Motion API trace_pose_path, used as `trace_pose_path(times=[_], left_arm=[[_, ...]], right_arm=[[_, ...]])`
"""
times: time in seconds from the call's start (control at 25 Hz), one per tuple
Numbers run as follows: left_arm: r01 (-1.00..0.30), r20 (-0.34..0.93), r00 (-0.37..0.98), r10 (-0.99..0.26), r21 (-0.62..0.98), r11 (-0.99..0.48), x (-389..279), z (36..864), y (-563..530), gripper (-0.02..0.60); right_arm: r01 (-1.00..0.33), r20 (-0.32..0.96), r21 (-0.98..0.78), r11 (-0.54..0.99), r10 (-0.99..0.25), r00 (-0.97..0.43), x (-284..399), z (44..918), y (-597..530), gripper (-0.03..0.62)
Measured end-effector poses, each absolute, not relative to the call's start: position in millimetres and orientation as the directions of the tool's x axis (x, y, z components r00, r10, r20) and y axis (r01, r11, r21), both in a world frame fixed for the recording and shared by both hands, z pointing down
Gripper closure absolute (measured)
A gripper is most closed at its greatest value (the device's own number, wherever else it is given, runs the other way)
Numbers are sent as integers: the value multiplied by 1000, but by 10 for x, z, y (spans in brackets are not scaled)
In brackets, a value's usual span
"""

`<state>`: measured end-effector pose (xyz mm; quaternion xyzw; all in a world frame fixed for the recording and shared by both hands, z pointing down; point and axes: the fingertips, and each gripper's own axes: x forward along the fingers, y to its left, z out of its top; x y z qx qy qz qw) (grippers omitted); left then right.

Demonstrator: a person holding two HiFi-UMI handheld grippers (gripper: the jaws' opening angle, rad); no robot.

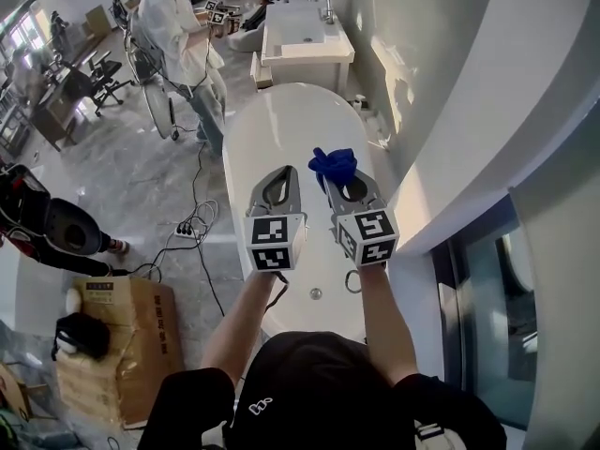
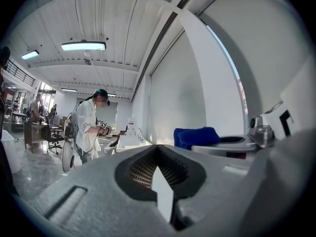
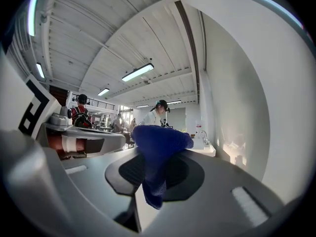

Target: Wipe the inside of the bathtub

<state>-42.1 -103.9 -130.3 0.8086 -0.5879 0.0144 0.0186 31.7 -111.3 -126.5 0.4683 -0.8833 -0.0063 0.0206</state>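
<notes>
Above the white oval bathtub (image 1: pixel 272 125), right gripper (image 1: pixel 341 172) clamps a crumpled blue cloth (image 1: pixel 333 160); left gripper (image 1: pixel 284 172) jaws closed together, empty

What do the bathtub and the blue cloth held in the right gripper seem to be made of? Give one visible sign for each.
Bathtub: probably glossy acrylic or an enamelled material. Its smooth white surface shines with soft reflections, but the look cannot settle which.
Blue cloth, pinched in the right gripper: soft fabric, perhaps microfibre. It bunches, folds and droops, and looks matte.
</notes>
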Motion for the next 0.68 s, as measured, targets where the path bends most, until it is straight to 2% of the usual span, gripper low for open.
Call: trace_pose_path(times=[0.68], left_arm=[[-953,57,303,-951,18,-302,-392,-1291,-1100,578]], right_arm=[[-799,33,48,600,-800,-599,307,-1352,-1203,523]])
